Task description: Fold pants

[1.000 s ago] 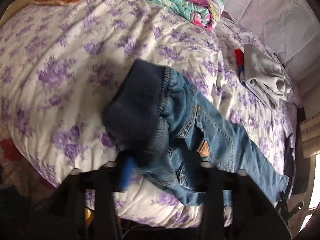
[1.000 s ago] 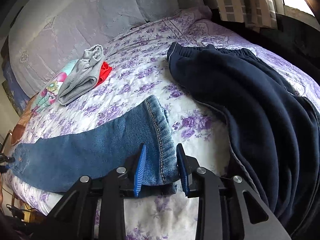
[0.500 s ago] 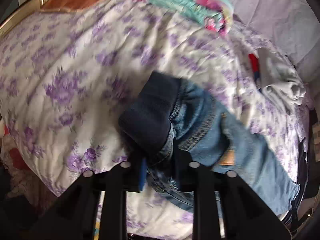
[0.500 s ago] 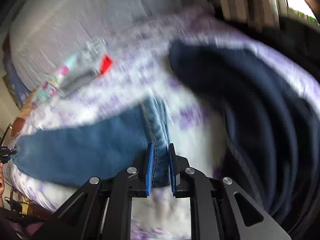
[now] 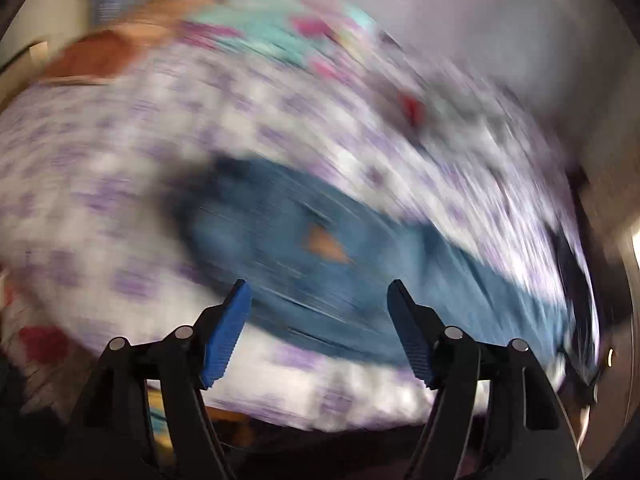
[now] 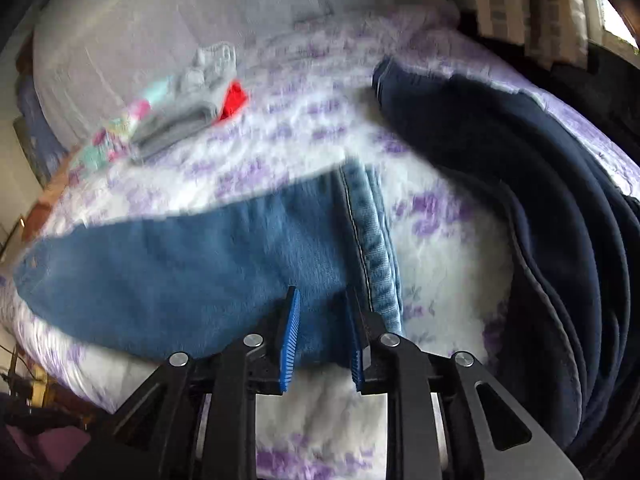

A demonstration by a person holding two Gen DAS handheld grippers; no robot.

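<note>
Blue jeans [image 5: 320, 248] lie across the purple-flowered bedspread [image 5: 120, 152]; the left wrist view is heavily blurred. My left gripper [image 5: 318, 296] is open and empty, just short of the waist end. In the right wrist view the jeans [image 6: 180, 272] stretch to the left, with the hemmed leg cuff [image 6: 372, 248] near my right gripper [image 6: 322, 308]. Its blue pads stand slightly apart with the leg fabric between them; whether they still pinch it is unclear.
Dark navy pants [image 6: 520, 184] lie on the right side of the bed. A folded grey garment [image 6: 192, 104] on something red [image 6: 234, 98] and a teal floral blanket [image 5: 288, 36] sit near the pillows. The bed edge runs just below both grippers.
My left gripper has let go of the jeans waist and opened wide, moving fast. My right gripper's pads have parted a little around the leg cuff.
</note>
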